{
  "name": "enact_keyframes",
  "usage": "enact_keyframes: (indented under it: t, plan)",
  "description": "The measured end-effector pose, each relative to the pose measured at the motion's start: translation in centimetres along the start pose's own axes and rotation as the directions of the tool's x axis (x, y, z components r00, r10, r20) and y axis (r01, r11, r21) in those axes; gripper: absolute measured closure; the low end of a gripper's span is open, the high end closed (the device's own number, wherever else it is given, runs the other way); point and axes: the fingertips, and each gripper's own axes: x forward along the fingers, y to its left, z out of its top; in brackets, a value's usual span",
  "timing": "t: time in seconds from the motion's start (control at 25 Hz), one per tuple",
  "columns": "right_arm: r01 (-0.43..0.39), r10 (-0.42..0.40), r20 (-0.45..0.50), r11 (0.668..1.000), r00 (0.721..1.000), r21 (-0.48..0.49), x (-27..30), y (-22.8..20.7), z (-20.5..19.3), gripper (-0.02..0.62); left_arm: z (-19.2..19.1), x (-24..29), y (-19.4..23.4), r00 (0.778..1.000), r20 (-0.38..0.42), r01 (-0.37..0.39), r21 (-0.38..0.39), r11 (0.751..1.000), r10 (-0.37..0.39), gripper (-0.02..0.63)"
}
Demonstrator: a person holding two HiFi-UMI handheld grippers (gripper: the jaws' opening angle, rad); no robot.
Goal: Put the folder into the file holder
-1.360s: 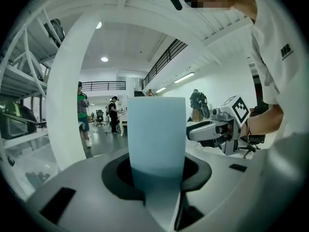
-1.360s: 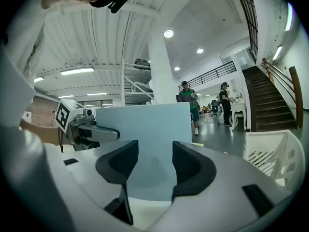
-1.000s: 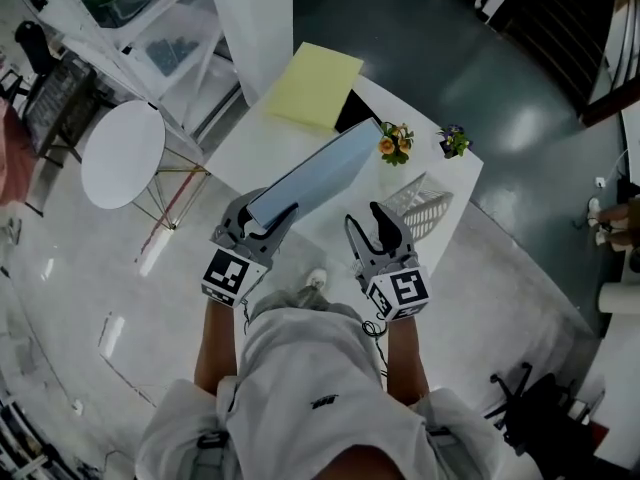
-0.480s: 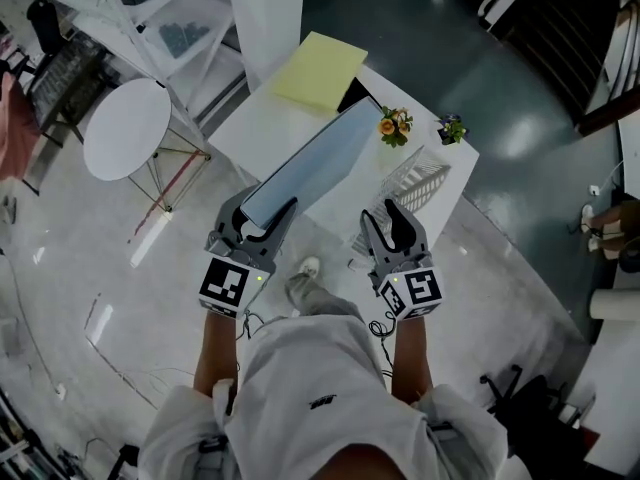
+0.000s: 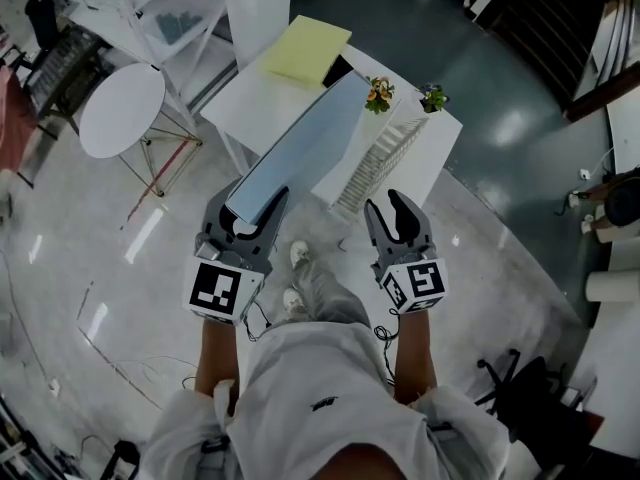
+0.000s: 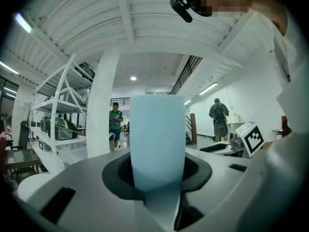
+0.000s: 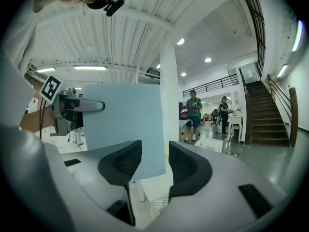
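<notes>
The left hand-held gripper (image 5: pixel 248 208) clamps the flat light-blue folder (image 5: pixel 300 143) raised, probably to reach the white wire file holder (image 5: pixel 375 158); the empty right hand-held gripper (image 5: pixel 385 206) is closing.

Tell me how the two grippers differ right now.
The left gripper is shut on the folder at its near end; the right gripper holds nothing, its jaws apart, closing on air. The left gripper sits left of the near end of the file holder, the right gripper just right of it. Both carry a marker cube.
</notes>
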Motion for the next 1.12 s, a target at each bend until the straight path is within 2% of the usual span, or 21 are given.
enact_keyframes:
  t: [0.2, 0.4, 0.8, 1.12]
  plan:
    - [0.01, -0.01, -0.01, 1.0, 1.0, 0.004, -3.1, 0.3, -0.5, 0.419, 2.0, -2.0, -2.9, 1.0, 0.026, 0.01, -0.01, 1.0, -0.01, 0.443]
    - [0.031, -0.031, -0.009, 0.999, 0.999, 0.014, -5.0, -0.7, -0.8, 0.422, 2.9, -1.5, -5.1, 0.998, 0.056, 0.027, -0.022, 0.999, -0.026, 0.443]
    - [0.019, -0.018, -0.03, 0.999, 0.999, 0.033, -6.9, -5.9, -2.2, 0.43, 2.3, 4.1, -8.7, 0.999, 0.051, -0.017, 0.004, 1.0, 0.017, 0.446]
    - [-0.009, 0.011, -0.054, 0.999, 0.998, 0.051, -7.1, -9.8, -3.5, 0.439, 0.9, 8.6, -10.3, 0.995, 0.063, -0.079, -0.049, 0.996, 0.082, 0.446]
